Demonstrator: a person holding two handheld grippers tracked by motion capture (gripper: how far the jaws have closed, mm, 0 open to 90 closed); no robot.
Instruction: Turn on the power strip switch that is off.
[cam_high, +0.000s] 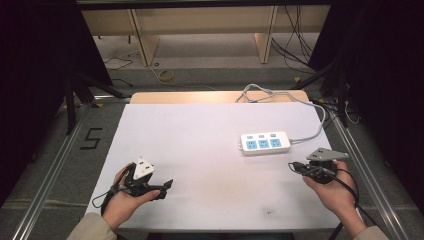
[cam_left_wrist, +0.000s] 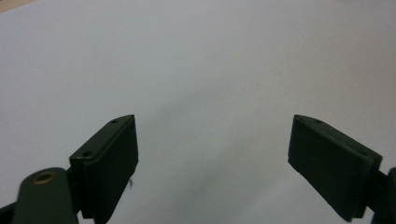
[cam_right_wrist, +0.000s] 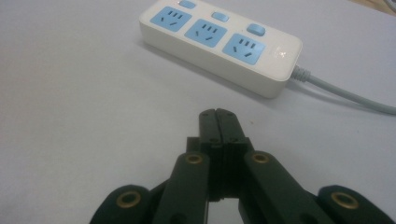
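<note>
The only readable sign is a black numeral "5" (cam_high: 91, 138) marked on the grey floor (cam_high: 50, 150) left of the table (blocky, angular strokes).

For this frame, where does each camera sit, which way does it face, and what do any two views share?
High view: above the person's side, looking forward and down at the white table; both hands, left tongs and right tongs show.
Left gripper view: on the left tongs, facing bare table between open jaws.
Right gripper view: on the right tongs, jaws shut, facing the power strip.
Shared: power strip, high and right views.
</note>
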